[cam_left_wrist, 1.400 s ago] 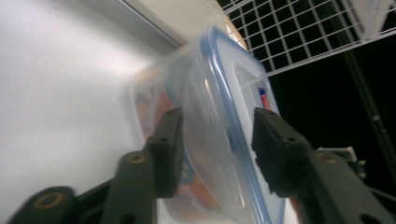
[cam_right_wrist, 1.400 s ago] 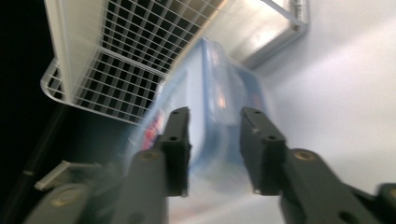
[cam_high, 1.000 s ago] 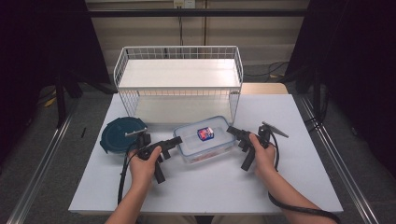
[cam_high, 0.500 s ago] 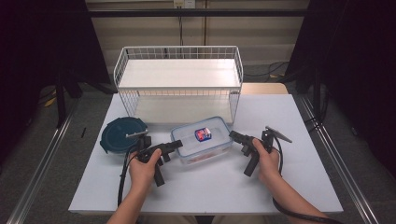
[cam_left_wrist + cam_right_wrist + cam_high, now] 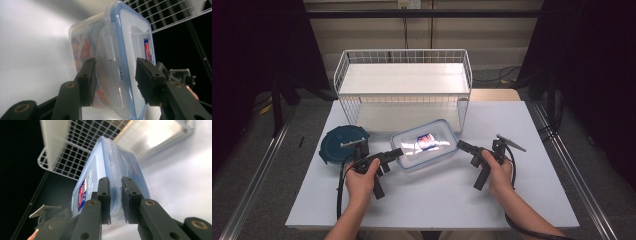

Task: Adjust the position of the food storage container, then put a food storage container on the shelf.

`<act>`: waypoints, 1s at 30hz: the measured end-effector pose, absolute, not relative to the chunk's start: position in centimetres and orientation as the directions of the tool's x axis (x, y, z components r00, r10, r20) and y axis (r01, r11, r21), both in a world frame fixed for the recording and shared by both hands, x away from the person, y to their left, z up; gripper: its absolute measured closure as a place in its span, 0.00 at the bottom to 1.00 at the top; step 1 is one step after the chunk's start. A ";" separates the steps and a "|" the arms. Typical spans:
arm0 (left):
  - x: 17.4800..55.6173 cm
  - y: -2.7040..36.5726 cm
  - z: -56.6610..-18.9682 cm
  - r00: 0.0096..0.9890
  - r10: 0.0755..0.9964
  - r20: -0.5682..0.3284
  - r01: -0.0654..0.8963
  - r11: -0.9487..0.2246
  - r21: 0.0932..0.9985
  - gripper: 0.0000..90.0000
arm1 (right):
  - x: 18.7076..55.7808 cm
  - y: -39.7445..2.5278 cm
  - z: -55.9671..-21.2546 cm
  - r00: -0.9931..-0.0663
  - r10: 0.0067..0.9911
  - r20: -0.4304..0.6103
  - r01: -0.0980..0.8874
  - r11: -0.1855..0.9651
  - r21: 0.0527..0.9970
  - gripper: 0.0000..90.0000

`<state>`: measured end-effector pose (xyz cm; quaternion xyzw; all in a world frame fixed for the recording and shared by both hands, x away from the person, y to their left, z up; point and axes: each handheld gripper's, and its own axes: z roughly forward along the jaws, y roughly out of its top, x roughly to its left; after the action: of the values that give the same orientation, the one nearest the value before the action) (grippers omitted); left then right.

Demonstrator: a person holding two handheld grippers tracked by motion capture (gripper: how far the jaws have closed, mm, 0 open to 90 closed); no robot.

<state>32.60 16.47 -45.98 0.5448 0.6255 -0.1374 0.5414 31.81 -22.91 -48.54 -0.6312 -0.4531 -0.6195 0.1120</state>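
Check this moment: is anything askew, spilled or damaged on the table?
Nothing spilled or broken. The food box sits flat but turned at an angle to the table edge. In the left gripper view its side latch stands flipped out, between the open left gripper. A dark blue lid lies apart, left of the box.

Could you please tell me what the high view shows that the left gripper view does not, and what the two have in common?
High view alone: the dark blue round lid lying left of the clear box, the whole white table, both hands, and the wire shelf seen complete.

Left gripper view alone: the box's side latch flap between the open left tool jaws, and orange contents through the wall.

Both: the box with its blue-rimmed lid and label, part of the shelf, the right tool.
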 end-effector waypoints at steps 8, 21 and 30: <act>31.9 17.1 -42.9 0.222 0.540 -0.812 0.782 0.398 0.479 0.60 | 30.9 -22.2 -46.1 -0.249 0.413 0.876 0.678 -0.572 0.462 0.87; 31.6 18.4 -38.7 0.317 0.512 -0.798 0.720 0.418 0.554 0.62 | 30.3 -21.2 -42.5 -0.323 0.386 0.864 0.638 -0.586 0.500 0.87; 31.6 19.0 -36.5 0.338 0.496 -0.800 0.697 0.439 0.566 0.62 | 30.4 -20.6 -40.2 -0.360 0.385 0.850 0.618 -0.584 0.526 0.87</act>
<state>31.63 18.98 -36.54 0.5234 0.5699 -0.0803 0.6283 30.41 -20.56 -40.15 -0.5593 -0.4483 -0.6922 0.0842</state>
